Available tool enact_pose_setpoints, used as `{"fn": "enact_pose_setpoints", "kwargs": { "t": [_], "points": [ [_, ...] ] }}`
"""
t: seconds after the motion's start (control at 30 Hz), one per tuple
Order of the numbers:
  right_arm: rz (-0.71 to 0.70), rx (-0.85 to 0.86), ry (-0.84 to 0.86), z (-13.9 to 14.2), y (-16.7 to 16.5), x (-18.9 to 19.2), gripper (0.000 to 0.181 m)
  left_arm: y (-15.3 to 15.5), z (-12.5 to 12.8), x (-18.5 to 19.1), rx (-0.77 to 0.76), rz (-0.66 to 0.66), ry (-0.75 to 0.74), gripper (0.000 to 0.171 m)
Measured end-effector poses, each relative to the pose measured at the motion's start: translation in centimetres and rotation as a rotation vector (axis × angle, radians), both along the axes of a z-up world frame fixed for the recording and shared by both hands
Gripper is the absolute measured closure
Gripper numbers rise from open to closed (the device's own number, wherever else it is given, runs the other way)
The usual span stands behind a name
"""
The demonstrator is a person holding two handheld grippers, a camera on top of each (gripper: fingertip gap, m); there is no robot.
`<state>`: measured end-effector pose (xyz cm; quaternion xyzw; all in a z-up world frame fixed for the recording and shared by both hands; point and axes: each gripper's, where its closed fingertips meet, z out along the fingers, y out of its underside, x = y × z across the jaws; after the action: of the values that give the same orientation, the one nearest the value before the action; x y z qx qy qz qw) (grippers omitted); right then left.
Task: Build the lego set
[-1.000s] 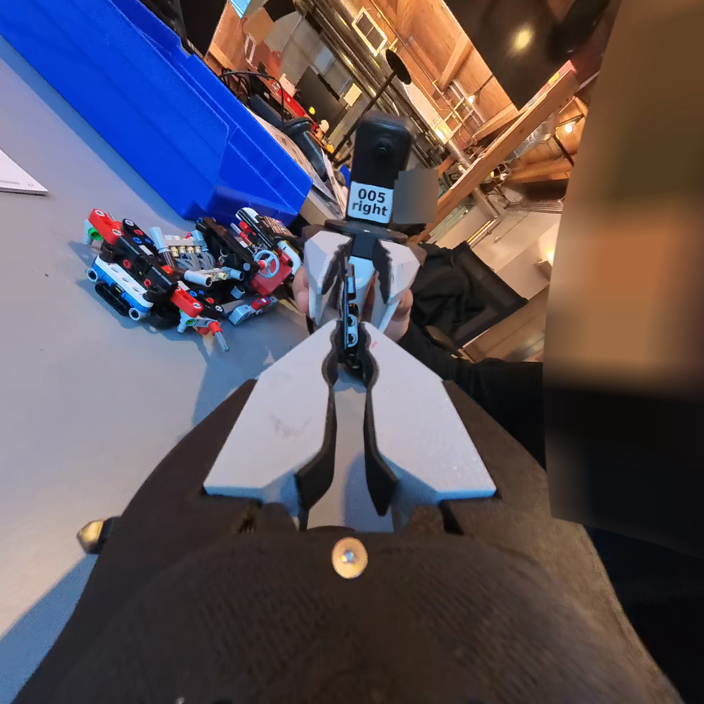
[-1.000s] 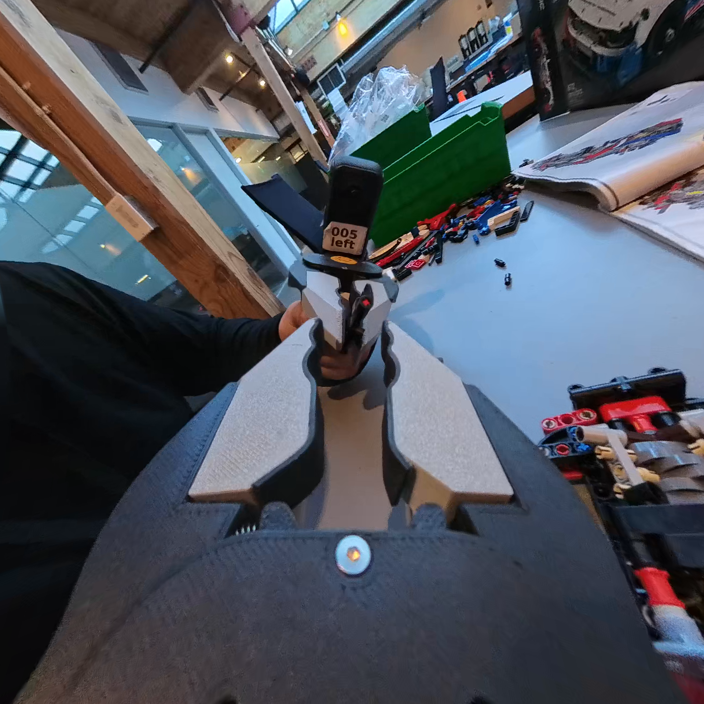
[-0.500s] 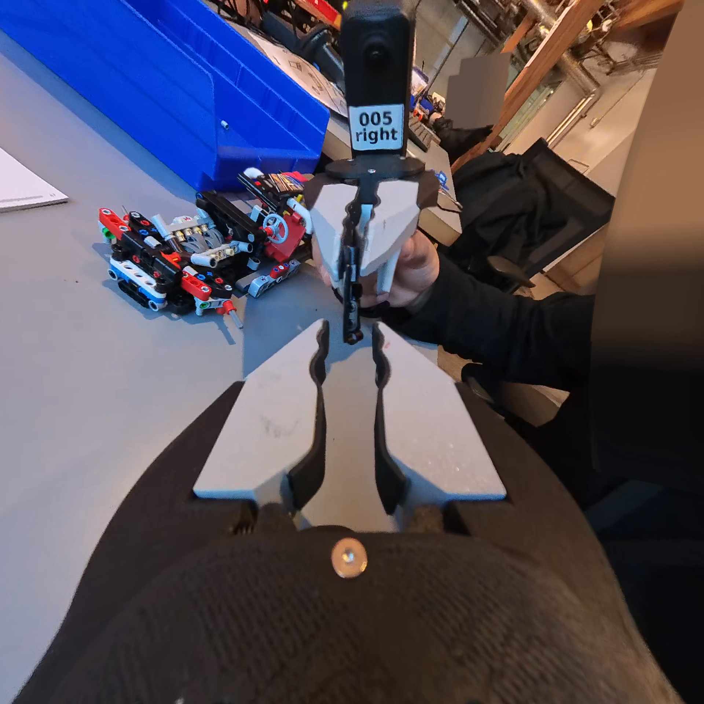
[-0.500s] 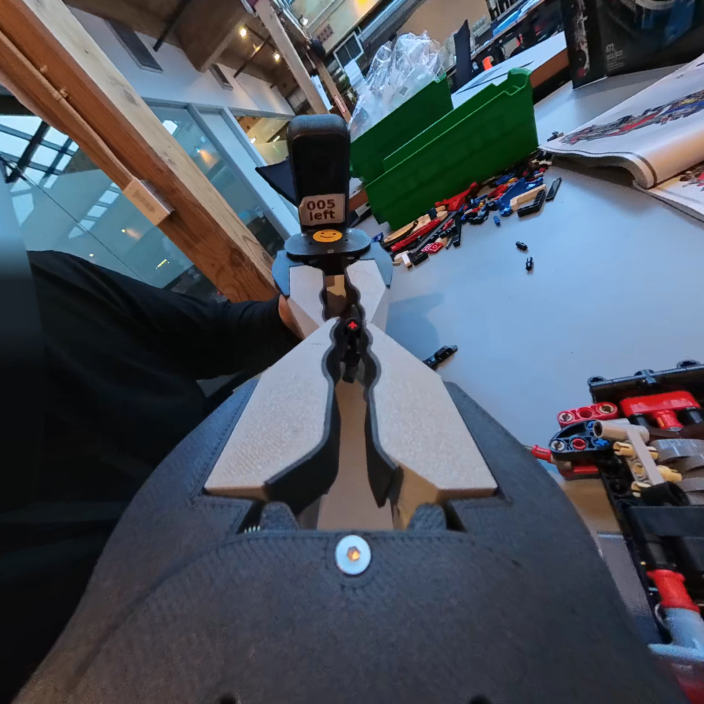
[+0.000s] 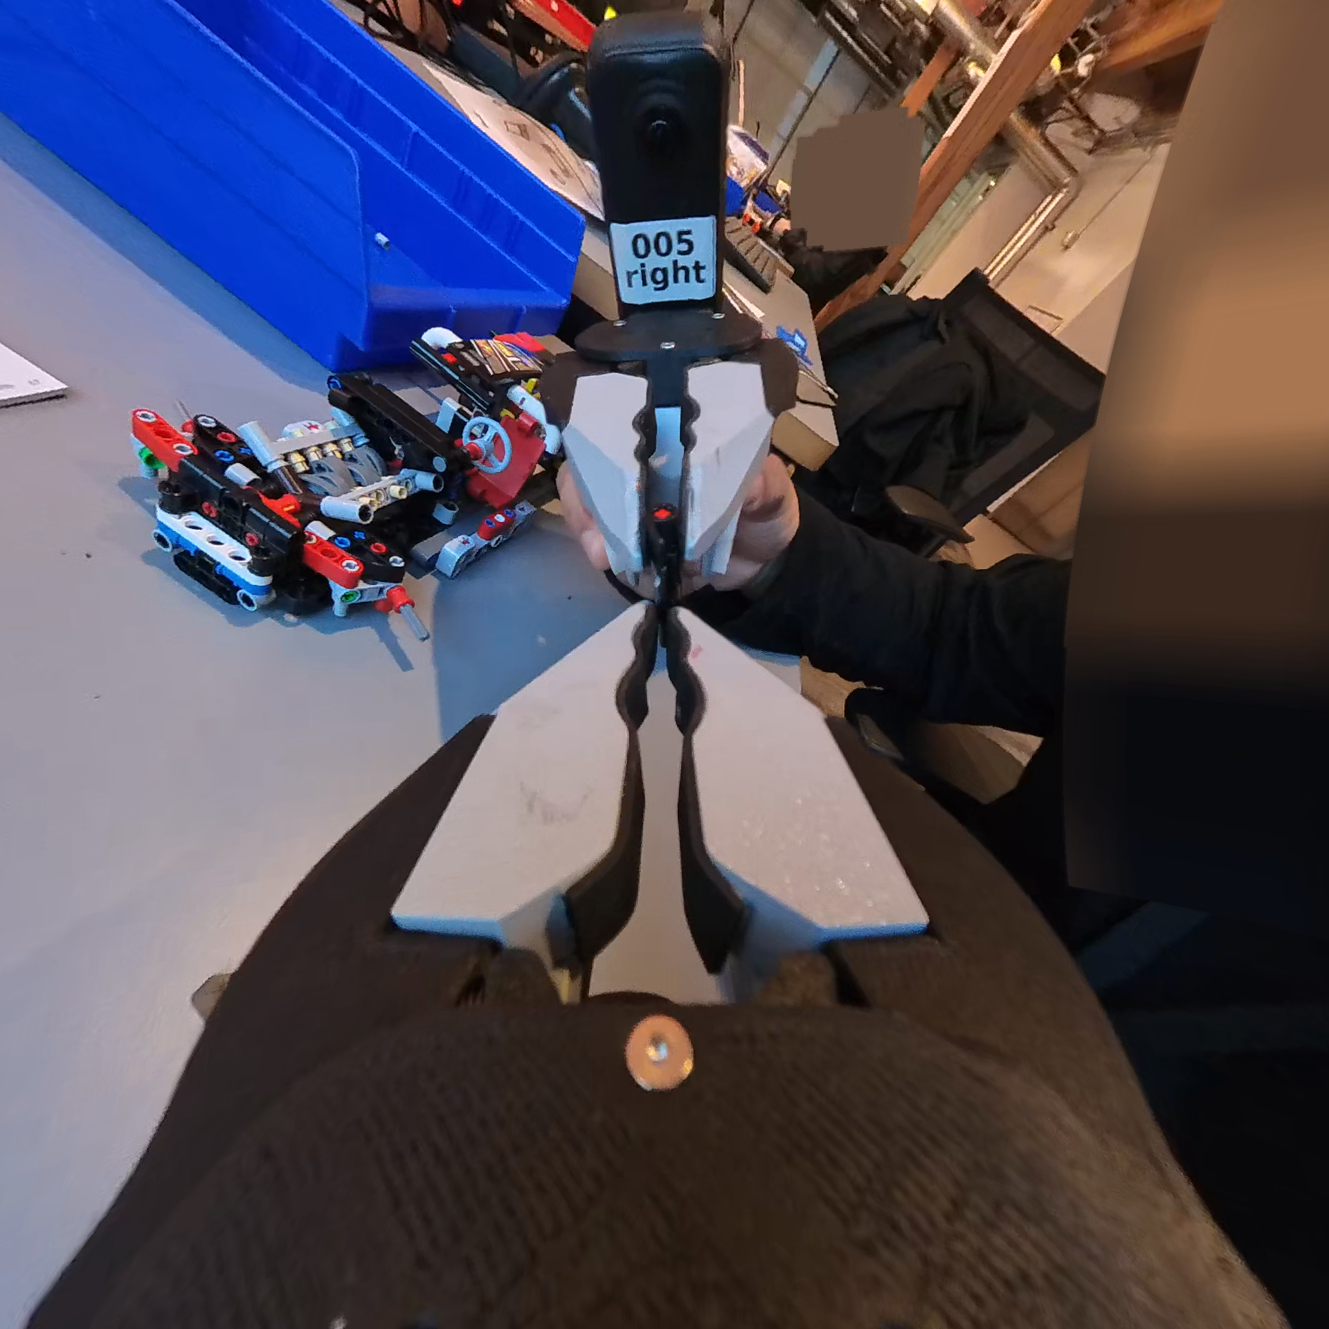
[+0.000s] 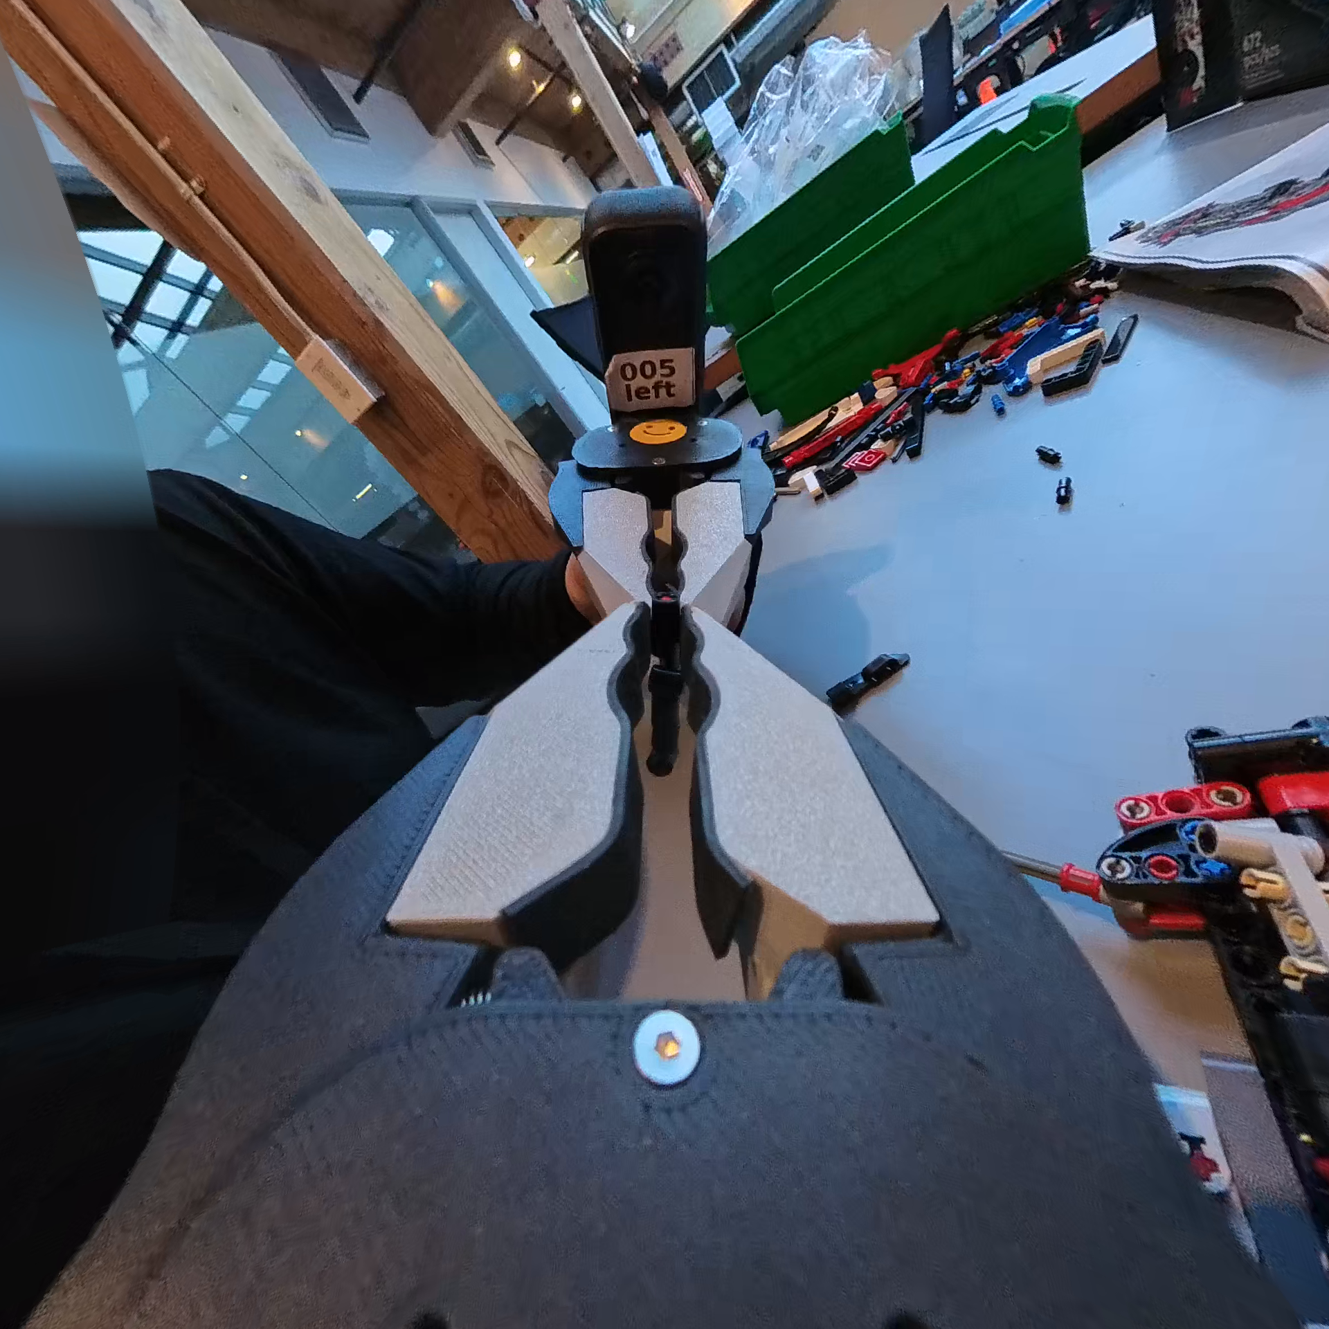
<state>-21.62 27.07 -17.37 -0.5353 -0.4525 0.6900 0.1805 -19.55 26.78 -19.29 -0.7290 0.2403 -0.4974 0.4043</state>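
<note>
My right gripper (image 6: 665, 633) is shut on a thin black lego beam (image 6: 663, 705) that stands edge-on between its fingers. My left gripper (image 5: 658, 615) faces it tip to tip and is shut on the beam's near end (image 5: 665, 546), which carries a red pin (image 5: 663, 513). Both are held in the air above the table edge. The right gripper shows opposite in the left wrist view (image 5: 661, 568), and the left gripper in the right wrist view (image 6: 665, 593). The partly built model (image 5: 338, 489) lies on the grey table (image 5: 144, 719), also low right in the right wrist view (image 6: 1258, 848).
A blue bin (image 5: 288, 180) stands behind the model. Green bins (image 6: 920, 273) stand at the back, with a pile of loose pieces (image 6: 971, 388) before them. A loose black piece (image 6: 866, 672), two small black pins (image 6: 1048, 453) and an open instruction booklet (image 6: 1237, 237) lie on the table. My left and right fingertips are right by each other.
The beam passed from my left gripper to my right, which shut on it while the left opened. The left has now shut again on the beam's end.
</note>
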Motion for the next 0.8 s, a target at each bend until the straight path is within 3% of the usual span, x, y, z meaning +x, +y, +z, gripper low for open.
{"fn": "enact_pose_setpoints", "kwargs": {
  "t": [0.1, 0.23, 0.5, 0.8],
  "points": [
    [-0.025, 0.002, -0.012, -0.2, 0.4, -0.1, 0.177, 0.5, -0.3, -0.3, -0.011, 0.036, 0.018, 0.171],
    [-0.104, 0.029, -0.011, 0.1, 2.0, 0.5, 0.162, 1.2, -0.8, -1.2, -0.061, 0.097, 0.039, 0.171],
    [-0.159, 0.332, -0.201, -3.4, 1.6, -0.1, 0.17, 2.0, -0.8, -3.6, -0.128, 0.201, -0.017, 0.171],
    [-0.112, 0.255, -0.197, -4.0, 0.9, -0.7, 0.178, 2.1, -0.6, -3.5, -0.125, 0.225, -0.069, 0.171]
  ]
}}
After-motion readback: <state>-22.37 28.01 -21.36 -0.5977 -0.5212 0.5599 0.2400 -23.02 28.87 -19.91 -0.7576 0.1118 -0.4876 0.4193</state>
